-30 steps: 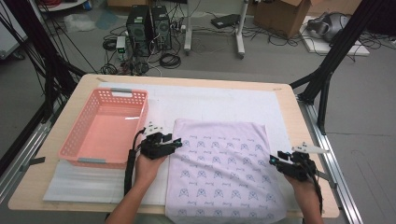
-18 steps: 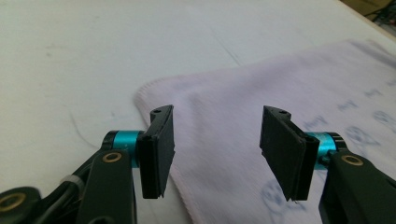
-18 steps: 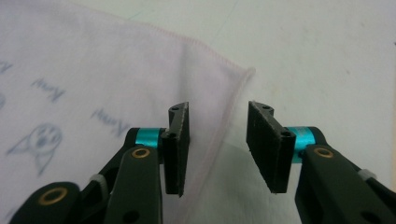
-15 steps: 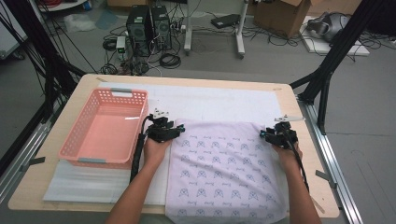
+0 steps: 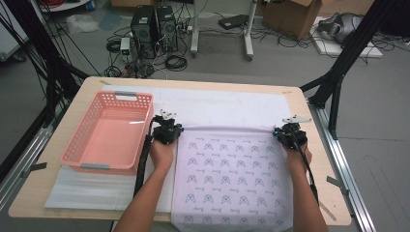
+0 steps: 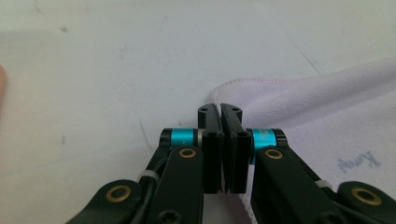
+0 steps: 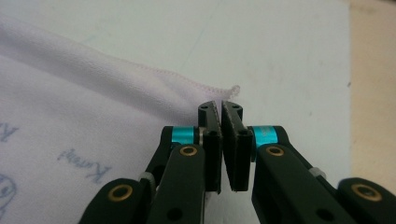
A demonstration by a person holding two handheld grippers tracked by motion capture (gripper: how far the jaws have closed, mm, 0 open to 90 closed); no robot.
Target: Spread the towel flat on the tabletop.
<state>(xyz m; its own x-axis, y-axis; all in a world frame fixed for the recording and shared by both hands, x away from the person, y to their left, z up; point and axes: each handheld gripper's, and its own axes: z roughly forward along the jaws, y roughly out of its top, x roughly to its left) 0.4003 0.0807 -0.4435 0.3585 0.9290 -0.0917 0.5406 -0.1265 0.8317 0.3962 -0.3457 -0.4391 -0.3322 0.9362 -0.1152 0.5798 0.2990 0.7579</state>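
Wood-topped table [image 5: 309,159] is the biggest thing going on, with a white foam-looking mat [image 5: 222,104] laid over most of it. On top of that mat sits the pale lilac cloth [image 5: 232,183], printed all over with little blue motifs, spread flat and reaching from about the middle of the table down to the near edge, where it hangs over a bit. Off to the left there's a pink plastic basket [image 5: 107,135], sitting beside the cloth and not touching it. Both of the person's forearms come in from the bottom, one along each side edge of the cloth. Left gripper [image 5: 167,129] is parked right at the far left corner of the cloth, just beside the basket's right wall; in the left gripper view [image 6: 220,112] its jaws have just been closing and now stand pressed together, with the pink-hemmed corner of the cloth tucked right at the tips, so it looks like it's pinching that corner. Right gripper [image 5: 289,133] is at the far right corner, same deal: in the right gripper view [image 7: 220,108] the jaws have just snapped together right where the stitched corner of the cloth ends, seemingly nipping the fabric there.
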